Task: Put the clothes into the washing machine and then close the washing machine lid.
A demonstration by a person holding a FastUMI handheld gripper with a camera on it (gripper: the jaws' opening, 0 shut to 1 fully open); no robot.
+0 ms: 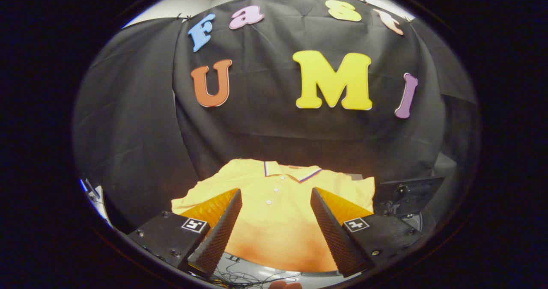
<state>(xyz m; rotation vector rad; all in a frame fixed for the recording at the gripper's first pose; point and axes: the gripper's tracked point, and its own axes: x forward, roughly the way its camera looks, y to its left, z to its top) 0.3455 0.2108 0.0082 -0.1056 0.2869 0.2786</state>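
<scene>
A yellow polo shirt (pixel 278 212) with a striped collar and white buttons lies spread flat, collar toward the far wall. My gripper (pixel 276 195) hovers over its lower half, open, with the button placket showing in the wide gap between the two fingers. Neither finger (pixel 222 229) visibly presses on the cloth. To the right of the shirt sits a dark boxy thing with a raised flat panel (pixel 406 195), possibly the washing machine with its lid up; I cannot tell for sure.
Black cloth hangs close behind the shirt as the booth's back wall. Loose thin cables (pixel 248 276) lie on a pale surface just below the shirt's hem. A pale edge (pixel 96 203) shows at the far left.
</scene>
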